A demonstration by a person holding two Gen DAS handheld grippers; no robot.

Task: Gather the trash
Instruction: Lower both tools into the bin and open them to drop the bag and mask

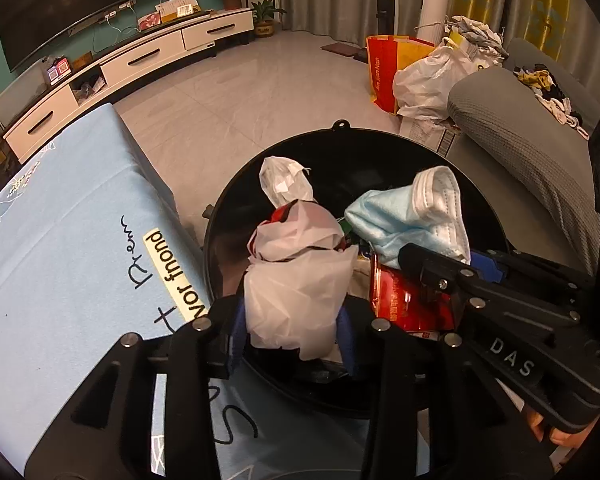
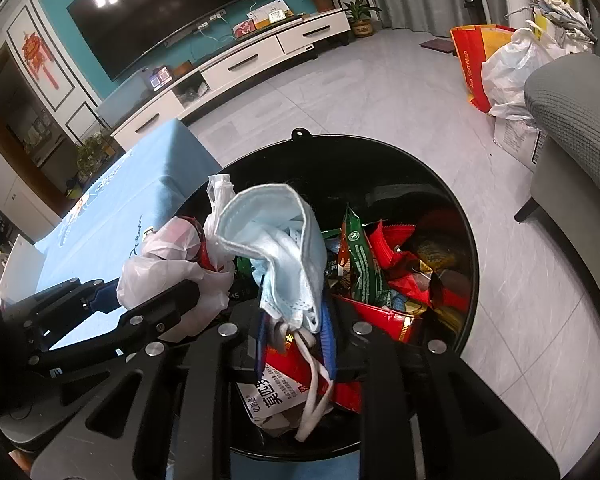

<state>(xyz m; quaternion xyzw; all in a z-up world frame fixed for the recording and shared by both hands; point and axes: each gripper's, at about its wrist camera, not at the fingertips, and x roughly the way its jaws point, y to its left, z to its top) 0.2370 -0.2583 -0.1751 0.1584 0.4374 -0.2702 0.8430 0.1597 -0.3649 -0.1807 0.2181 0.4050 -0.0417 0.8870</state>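
A black round bin stands on the floor below both grippers, holding several red and green wrappers. My left gripper is over the bin's near left rim, its blue pads against a crumpled white plastic bag. My right gripper is shut on a light blue face mask, which sticks up above its fingers. The mask's white ear loops hang down over a red and white packet.
A table under a light blue printed cloth touches the bin's left side. A grey sofa stands to the right. A red and yellow bag and a white sack sit beyond it. A white TV cabinet lines the far wall.
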